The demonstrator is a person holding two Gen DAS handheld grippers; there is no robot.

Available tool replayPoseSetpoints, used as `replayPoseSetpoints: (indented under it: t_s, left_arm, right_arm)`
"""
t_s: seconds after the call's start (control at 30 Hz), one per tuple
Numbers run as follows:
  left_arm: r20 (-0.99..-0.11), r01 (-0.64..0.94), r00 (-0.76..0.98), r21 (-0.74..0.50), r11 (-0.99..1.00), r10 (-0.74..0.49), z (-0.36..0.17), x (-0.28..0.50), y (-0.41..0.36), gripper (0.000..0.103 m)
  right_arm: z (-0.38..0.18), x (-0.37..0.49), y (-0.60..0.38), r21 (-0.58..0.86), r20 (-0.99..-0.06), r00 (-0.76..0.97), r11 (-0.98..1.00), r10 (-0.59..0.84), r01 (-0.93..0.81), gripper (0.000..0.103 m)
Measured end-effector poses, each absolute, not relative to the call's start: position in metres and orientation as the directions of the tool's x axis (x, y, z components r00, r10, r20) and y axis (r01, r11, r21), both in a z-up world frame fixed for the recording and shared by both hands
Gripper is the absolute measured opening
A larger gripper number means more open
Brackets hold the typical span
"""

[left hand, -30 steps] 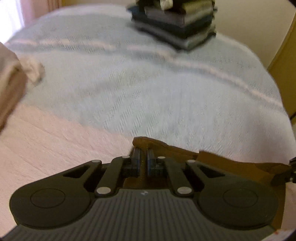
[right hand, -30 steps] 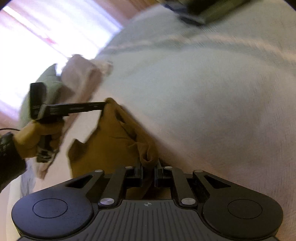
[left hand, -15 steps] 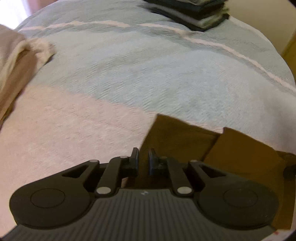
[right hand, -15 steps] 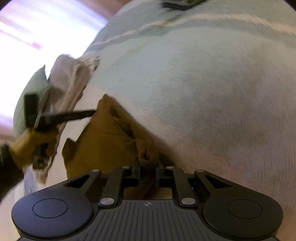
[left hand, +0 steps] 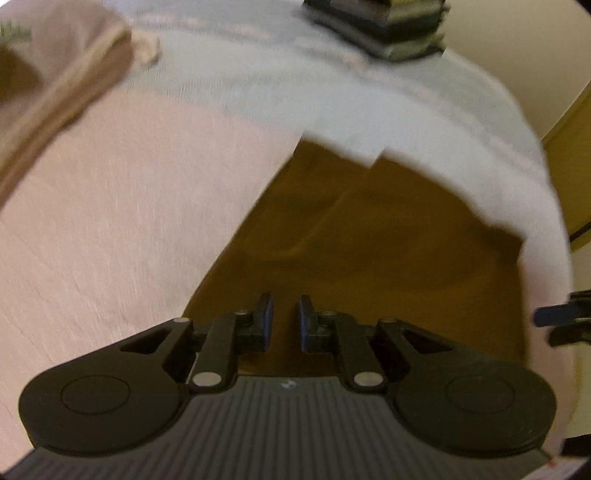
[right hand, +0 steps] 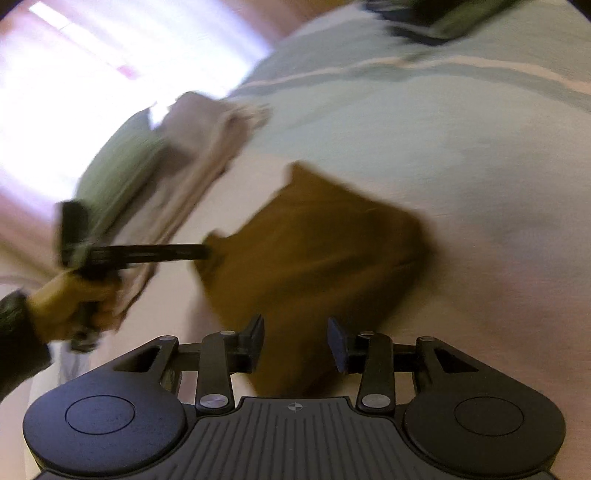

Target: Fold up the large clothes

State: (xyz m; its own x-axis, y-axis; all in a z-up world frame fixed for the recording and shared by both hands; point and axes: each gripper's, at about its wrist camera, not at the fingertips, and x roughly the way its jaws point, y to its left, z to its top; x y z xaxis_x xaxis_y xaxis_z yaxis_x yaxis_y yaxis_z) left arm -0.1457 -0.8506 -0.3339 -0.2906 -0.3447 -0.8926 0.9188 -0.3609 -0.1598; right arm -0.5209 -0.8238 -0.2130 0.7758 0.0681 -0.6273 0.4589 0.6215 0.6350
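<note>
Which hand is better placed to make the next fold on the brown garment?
Probably left. The left gripper sits nearly shut at a corner of the brown garment, while the right gripper has just been opening, its pads clear of the cloth below.

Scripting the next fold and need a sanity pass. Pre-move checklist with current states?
1. Right claw free of the brown garment: ok. Its jaws have just been opening and the pads are not pressing it.
2. Left claw free: cannot tell. It is nearly shut at the garment's corner.
3. Garment flat on bed cover: ok.
4. Edges aligned: cannot tell, blurred.
5. Folded stack apart from garment: ok.
</note>
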Motion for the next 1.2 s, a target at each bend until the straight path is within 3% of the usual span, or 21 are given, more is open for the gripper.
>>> replayPoseSetpoints:
  t_s: [0.17,0.33,0.43,0.5,0.7,0.83,0.97,1.2]
  left_arm:
    - [-0.905,0.931,-0.271,-0.16,-0.329,-0.327,-0.383,-0.137,-0.852,0.003]
    - [-0.899,0.932,-0.265,-0.145,-0.333,-0.35,-0.369,-0.135,-0.846,0.003]
    - [-0.895,0.935,-0.242,-0.112,-0.336,-0.375,-0.354,-0.132,-0.837,0.007]
    - [-0.886,0.935,-0.232,-0.09,-0.342,-0.402,-0.339,-0.134,-0.828,0.017]
    - [-0.842,0.892,-0.375,-0.212,-0.4,-0.388,-0.328,-0.155,-0.798,0.021]
    - [-0.861,0.889,-0.352,-0.184,-0.42,-0.367,-0.355,-0.176,-0.798,0.021]
    - [-0.852,0.9,-0.356,-0.202,-0.385,-0.385,-0.355,-0.171,-0.798,0.021]
    - [-0.865,0.886,-0.333,-0.15,-0.44,-0.376,-0.351,-0.182,-0.797,0.021]
  right_arm:
    - [-0.277,-0.492,-0.814,0.625,-0.676,0.718,0.645,0.165,0.44,0.036]
    - [-0.296,-0.509,-0.82,0.622,-0.696,0.695,0.634,0.18,0.459,0.036]
    - [-0.291,-0.524,-0.818,0.608,-0.715,0.68,0.627,0.165,0.488,0.037]
    - [-0.298,-0.527,-0.82,0.615,-0.717,0.677,0.61,0.169,0.499,0.042]
    - [-0.331,-0.514,-0.827,0.68,-0.673,0.721,0.523,0.167,0.514,0.06]
    - [-0.359,-0.507,-0.834,0.717,-0.653,0.742,0.44,0.154,0.54,0.061]
    - [-0.341,-0.523,-0.828,0.683,-0.646,0.76,0.493,0.065,0.538,0.061]
    - [-0.372,-0.522,-0.831,0.787,-0.559,0.817,0.399,0.14,0.47,0.06]
